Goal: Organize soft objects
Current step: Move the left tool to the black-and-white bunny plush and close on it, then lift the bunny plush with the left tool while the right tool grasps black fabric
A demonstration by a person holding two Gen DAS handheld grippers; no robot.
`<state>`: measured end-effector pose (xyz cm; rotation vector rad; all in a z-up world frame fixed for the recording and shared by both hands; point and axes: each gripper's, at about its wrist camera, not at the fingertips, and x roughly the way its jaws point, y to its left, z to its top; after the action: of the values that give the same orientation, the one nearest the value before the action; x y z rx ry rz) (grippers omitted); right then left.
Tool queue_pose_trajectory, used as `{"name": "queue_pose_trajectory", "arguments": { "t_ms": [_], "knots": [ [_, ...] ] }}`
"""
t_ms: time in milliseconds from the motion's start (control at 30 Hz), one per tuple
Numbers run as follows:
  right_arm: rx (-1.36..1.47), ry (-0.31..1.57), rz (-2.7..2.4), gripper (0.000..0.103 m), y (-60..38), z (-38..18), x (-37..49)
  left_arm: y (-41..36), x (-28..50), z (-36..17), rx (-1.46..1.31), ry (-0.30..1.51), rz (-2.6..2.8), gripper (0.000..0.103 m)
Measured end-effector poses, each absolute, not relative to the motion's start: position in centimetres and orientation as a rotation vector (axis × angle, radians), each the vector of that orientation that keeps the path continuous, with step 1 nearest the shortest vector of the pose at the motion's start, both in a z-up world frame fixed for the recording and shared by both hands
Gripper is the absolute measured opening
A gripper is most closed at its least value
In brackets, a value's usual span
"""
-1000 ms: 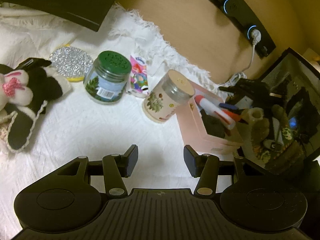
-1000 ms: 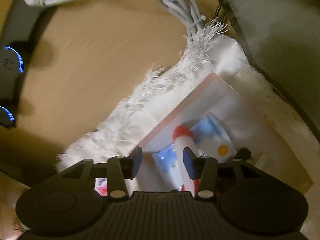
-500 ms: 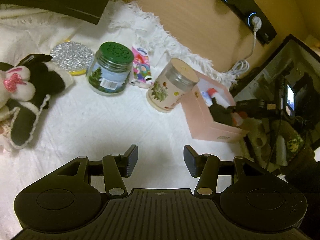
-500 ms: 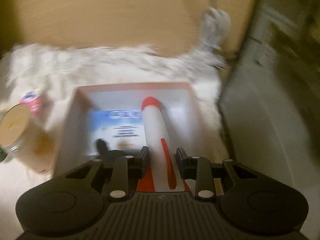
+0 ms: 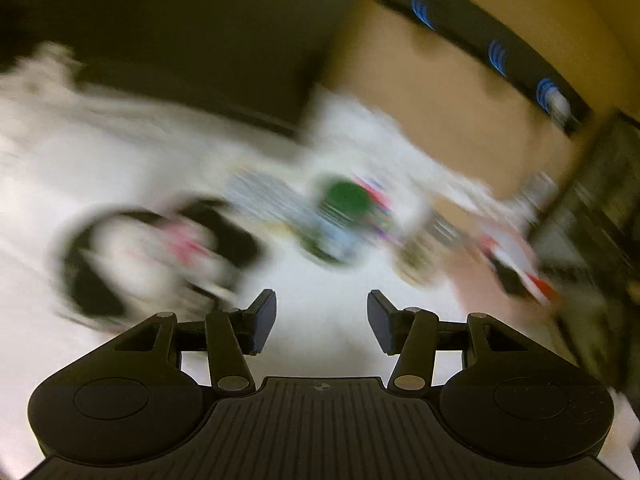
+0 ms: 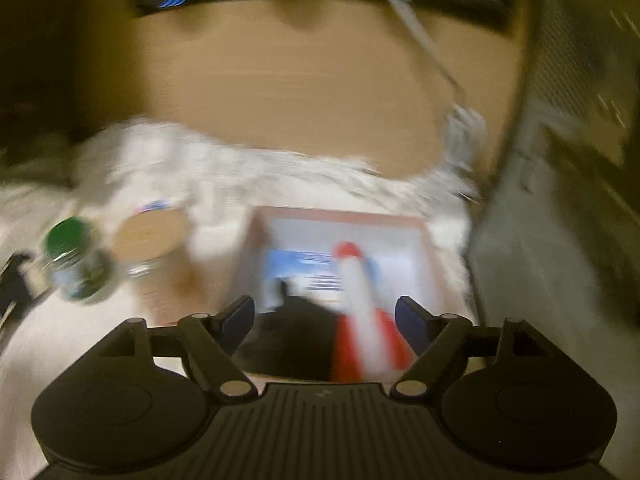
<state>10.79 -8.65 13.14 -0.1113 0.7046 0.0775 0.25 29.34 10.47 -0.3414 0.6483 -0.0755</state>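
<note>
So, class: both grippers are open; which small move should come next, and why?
Probably ease the left gripper toward the black-and-white plush toy lying ahead to its left on the white cloth; its fingers are open and hold nothing, while the right gripper hovers open over the pink box.

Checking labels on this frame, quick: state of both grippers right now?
Left gripper: open, holding nothing.
Right gripper: open, holding nothing; over the pink box.
</note>
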Motion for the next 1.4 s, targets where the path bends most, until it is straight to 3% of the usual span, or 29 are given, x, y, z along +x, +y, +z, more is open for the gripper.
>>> {"name": "queue_pose_trajectory", "arguments": {
  "t_ms": [300,467,600,633,700,800,1300,1400],
  "knots": [
    [-0.166,0.85,0.392,0.08,3.1,7.6,6.1,41.0,-0.3,11.0,-0.482,0.595,0.146,0.055],
    [-0.272,0.925,0.426,0.083,6.5,4.9,5.6,38.2,4.2,11.5,-0.241,0.68,-0.097,0.055],
    [-0.261,0.916,0.405,0.087,6.8,5.0,5.7,33.9,7.9,8.9,0.096,0.818,-0.14,0.056],
    [-0.247,0.927,0.402,0.088,6.7,4.9,6.0,33.2,8.1,8.3,0.155,0.839,-0.155,0.057],
    [-0.202,0.955,0.397,0.092,6.2,4.9,6.4,32.4,8.4,7.4,0.216,0.884,-0.226,0.075],
    [-0.182,0.966,0.386,0.1,5.7,4.5,6.1,32.6,8.8,6.8,0.243,0.917,-0.29,0.089],
    [-0.143,0.952,0.344,0.103,5.5,4.1,4.7,35.9,13.0,5.6,0.011,1.007,-0.303,0.089],
    [-0.15,0.951,0.359,0.103,5.4,4.1,4.4,35.0,13.2,5.1,0.053,1.009,-0.304,0.094]
  ]
}}
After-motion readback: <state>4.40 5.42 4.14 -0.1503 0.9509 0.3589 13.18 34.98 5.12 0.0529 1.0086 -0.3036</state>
